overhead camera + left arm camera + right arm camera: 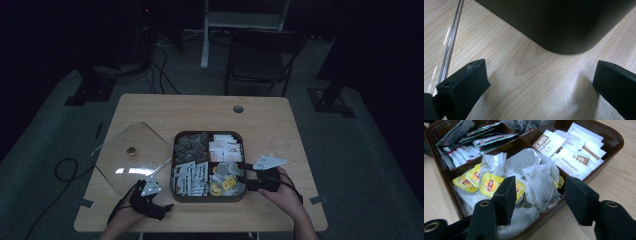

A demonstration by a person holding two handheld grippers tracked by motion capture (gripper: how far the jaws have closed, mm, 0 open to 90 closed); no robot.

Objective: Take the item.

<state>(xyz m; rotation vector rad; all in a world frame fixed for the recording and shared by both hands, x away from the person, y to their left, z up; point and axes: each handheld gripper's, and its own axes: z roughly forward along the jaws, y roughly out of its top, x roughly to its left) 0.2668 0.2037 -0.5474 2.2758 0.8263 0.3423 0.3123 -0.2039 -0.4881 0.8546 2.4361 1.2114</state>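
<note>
A dark brown four-compartment tray [208,199] sits at the table's near middle. It holds tea bags with yellow tags [490,185], white and brown sachets [574,152] and striped sachets [486,138]. My right gripper [246,180] is at the tray's near right corner. Its jaws [540,186] stand open over the rim, with the tea bags just beyond them. My left gripper [165,203] rests low at the tray's near left corner, open with bare wood between its fingers [541,82]. The tray's dark rounded corner [559,22] lies just ahead of them.
A clear square lid [132,155] with a gold knob lies on the table left of the tray; its edge [450,47] runs beside my left jaw. A round cable hole [238,108] is at the table's far side. A folding chair [262,55] stands behind the table.
</note>
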